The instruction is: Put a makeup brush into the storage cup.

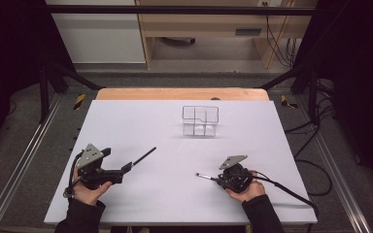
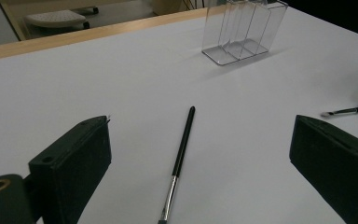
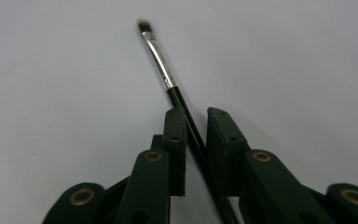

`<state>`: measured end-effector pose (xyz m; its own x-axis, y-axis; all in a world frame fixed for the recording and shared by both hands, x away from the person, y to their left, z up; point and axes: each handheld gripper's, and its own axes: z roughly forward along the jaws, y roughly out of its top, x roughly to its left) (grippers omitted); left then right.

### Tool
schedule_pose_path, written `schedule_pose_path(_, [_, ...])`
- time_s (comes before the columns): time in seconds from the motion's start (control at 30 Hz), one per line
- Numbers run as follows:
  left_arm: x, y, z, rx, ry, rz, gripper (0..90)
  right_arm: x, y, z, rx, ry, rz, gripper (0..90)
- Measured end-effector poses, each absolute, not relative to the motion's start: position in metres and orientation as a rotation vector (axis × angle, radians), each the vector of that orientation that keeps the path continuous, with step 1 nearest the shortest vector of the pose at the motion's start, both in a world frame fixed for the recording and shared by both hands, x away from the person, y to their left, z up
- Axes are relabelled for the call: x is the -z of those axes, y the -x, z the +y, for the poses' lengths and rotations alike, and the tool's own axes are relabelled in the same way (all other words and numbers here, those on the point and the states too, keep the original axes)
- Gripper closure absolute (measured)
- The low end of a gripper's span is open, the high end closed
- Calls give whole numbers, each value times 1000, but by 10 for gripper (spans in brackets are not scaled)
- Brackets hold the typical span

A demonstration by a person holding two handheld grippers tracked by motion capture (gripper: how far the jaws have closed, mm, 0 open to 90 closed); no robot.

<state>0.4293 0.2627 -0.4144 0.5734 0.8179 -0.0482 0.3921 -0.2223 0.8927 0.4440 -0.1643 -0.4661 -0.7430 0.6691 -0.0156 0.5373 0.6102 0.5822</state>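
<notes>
While both hands are resting low at the near edge of the white table (image 1: 141, 121), I'm counting two brushes, two grippers and one clear organiser. On the person's right, the right gripper (image 3: 196, 122) is sitting closed on the first brush (image 3: 161, 63): its two black jaws are standing almost together with the thin black handle pinched between the pads, a bright metal ferrule and a small dark tuft poking out ahead over the tabletop. From above, that brush (image 1: 205, 176) is pointing left from the right gripper (image 1: 218, 180), low over the table. On the other side, the left gripper (image 1: 126, 168) is standing wide open, its blocky jaws well apart in the left gripper view, gripping nothing. Between them the second brush (image 2: 181, 156) is lying flat on the table, a long slim black stick with a silver ferrule at the near end, its tip aiming away towards the organiser (image 2: 243, 29). That organiser (image 1: 200, 121) is sitting alone near the far middle of the table, upright, made of transparent plastic with thin dividing walls, well apart from both brushes, with bare matte white surface between. Beyond the table's far wooden edge, pale furniture (image 1: 209, 22) and loose cables (image 1: 315, 145) on grey flooring are framing things, with dark metal rails either side.
</notes>
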Motion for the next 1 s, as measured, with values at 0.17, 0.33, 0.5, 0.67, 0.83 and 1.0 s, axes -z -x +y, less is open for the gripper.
schedule_pose_path(0.17, [415, -429, 262, -547, -1834, 986, 45, 466, -444, -164, -825, -1012, 2603, 839])
schedule_pose_path(0.33, [415, -429, 262, -546, -1834, 985, 45, 466, -444, -164, -832, -1054, 2595, 840])
schedule_pose_path(0.5, [415, -429, 262, -546, -1836, 985, 46, 466, -444, -164, -834, -1067, 2589, 835])
schedule_pose_path(0.67, [415, -430, 262, -543, -1837, 987, 46, 463, -444, -163, -856, -1064, 2591, 732])
schedule_pose_path(0.83, [415, -431, 262, -543, -1840, 988, 46, 449, -444, -165, -854, -1037, 2562, 628])
schedule_pose_path(1.0, [415, -431, 262, -543, -1841, 988, 46, 434, -449, -160, -794, -1021, 2605, 591])
